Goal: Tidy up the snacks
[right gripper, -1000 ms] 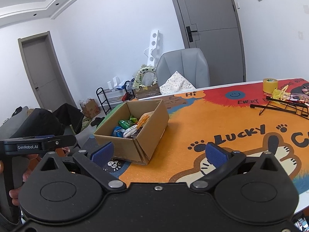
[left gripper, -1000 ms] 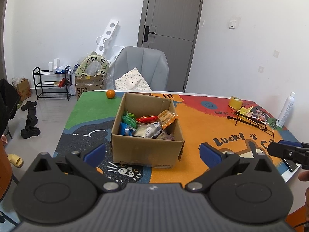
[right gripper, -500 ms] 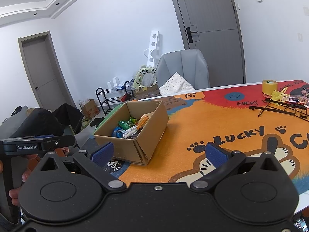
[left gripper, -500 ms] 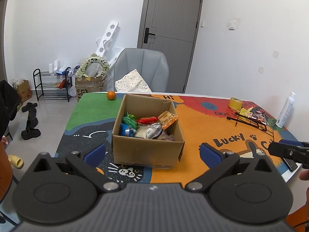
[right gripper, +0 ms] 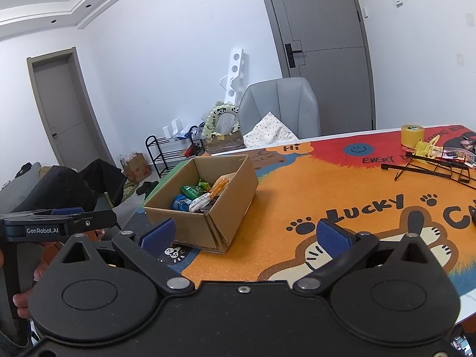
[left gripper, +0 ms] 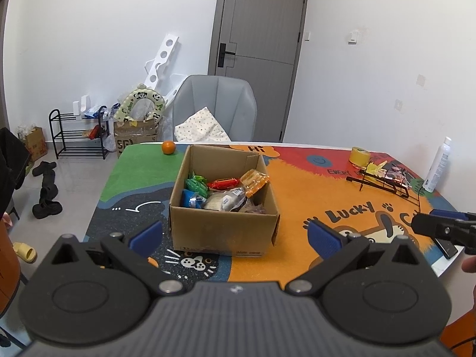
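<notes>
An open cardboard box (left gripper: 226,232) stands on the colourful table mat, holding several wrapped snacks (left gripper: 223,190) in green, red, orange, blue and white. It also shows in the right wrist view (right gripper: 235,196), left of centre. My left gripper (left gripper: 235,235) is open and empty, held in front of the box near the table's front edge. My right gripper (right gripper: 244,235) is open and empty, to the right of the box. More small packets lie by a black wire rack (left gripper: 383,183) at the far right.
An orange (left gripper: 168,147) sits at the mat's far left corner. A yellow tape roll (left gripper: 359,156) and a white spray bottle (left gripper: 437,165) stand at the far right. A grey chair (left gripper: 215,107) is behind the table. A shoe rack (left gripper: 78,134) stands on the floor, left.
Both grippers have drifted slightly; the box sits a touch higher in the left wrist view. Nothing was taken hold of or let go.
</notes>
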Demonstrator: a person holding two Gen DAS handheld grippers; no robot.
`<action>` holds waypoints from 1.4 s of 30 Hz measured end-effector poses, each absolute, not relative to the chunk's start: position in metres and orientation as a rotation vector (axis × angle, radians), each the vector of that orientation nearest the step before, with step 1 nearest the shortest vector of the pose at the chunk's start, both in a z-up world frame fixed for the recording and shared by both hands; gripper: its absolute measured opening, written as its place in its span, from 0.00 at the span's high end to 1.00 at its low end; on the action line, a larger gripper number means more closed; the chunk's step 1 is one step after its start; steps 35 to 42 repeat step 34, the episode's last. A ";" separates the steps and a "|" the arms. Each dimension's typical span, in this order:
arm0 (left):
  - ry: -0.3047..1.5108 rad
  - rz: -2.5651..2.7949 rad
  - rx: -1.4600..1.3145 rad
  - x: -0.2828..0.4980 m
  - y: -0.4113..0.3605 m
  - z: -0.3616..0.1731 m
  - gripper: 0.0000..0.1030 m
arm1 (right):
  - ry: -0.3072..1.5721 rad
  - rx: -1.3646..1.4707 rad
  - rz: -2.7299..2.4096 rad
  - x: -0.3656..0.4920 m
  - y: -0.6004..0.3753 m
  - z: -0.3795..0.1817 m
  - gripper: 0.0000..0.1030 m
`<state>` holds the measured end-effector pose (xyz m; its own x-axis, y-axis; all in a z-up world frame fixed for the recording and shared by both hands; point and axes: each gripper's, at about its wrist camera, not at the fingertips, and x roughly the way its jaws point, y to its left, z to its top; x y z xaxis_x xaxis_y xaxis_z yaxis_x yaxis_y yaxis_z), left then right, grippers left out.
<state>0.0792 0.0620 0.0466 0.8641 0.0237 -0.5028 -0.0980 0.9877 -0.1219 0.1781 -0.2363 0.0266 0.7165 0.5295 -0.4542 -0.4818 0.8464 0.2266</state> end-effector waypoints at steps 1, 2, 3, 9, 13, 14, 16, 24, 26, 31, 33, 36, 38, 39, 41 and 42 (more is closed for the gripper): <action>0.523 0.064 -0.146 0.079 0.062 0.046 0.00 | 0.530 0.094 0.561 0.177 -0.236 0.027 0.00; 0.522 0.062 -0.144 0.078 0.061 0.046 0.00 | 0.530 0.094 0.560 0.176 -0.236 0.027 0.00; 0.522 0.059 -0.139 0.078 0.061 0.046 0.00 | 0.529 0.094 0.559 0.176 -0.237 0.027 0.00; 0.518 0.055 -0.132 0.077 0.059 0.045 0.00 | 0.528 0.091 0.551 0.173 -0.236 0.027 0.00; 0.520 0.052 -0.129 0.076 0.056 0.044 0.00 | 0.525 0.093 0.543 0.171 -0.236 0.026 0.00; 0.522 0.051 -0.127 0.076 0.055 0.044 0.00 | 0.524 0.097 0.539 0.171 -0.237 0.025 0.00; 0.522 0.049 -0.125 0.076 0.054 0.044 0.00 | 0.528 0.104 0.529 0.172 -0.238 0.024 0.00; 0.515 0.037 -0.128 0.075 0.053 0.044 0.00 | 0.521 0.102 0.521 0.169 -0.238 0.023 0.00; 0.518 0.038 -0.128 0.076 0.053 0.042 0.00 | 0.522 0.096 0.524 0.169 -0.236 0.023 0.00; 0.509 0.032 -0.129 0.075 0.054 0.040 0.00 | 0.527 0.097 0.529 0.171 -0.235 0.021 0.00; 0.511 0.028 -0.121 0.075 0.052 0.040 0.00 | 0.529 0.099 0.531 0.172 -0.235 0.020 0.00; 0.512 0.028 -0.119 0.076 0.052 0.040 0.00 | 0.529 0.098 0.530 0.172 -0.235 0.019 0.00; 0.512 0.028 -0.119 0.076 0.052 0.040 0.00 | 0.529 0.098 0.530 0.172 -0.235 0.019 0.00; 0.512 0.028 -0.119 0.076 0.052 0.040 0.00 | 0.529 0.098 0.530 0.172 -0.235 0.019 0.00; 0.512 0.028 -0.119 0.076 0.052 0.040 0.00 | 0.529 0.098 0.530 0.172 -0.235 0.019 0.00; 0.512 0.028 -0.119 0.076 0.052 0.040 0.00 | 0.529 0.098 0.530 0.172 -0.235 0.019 0.00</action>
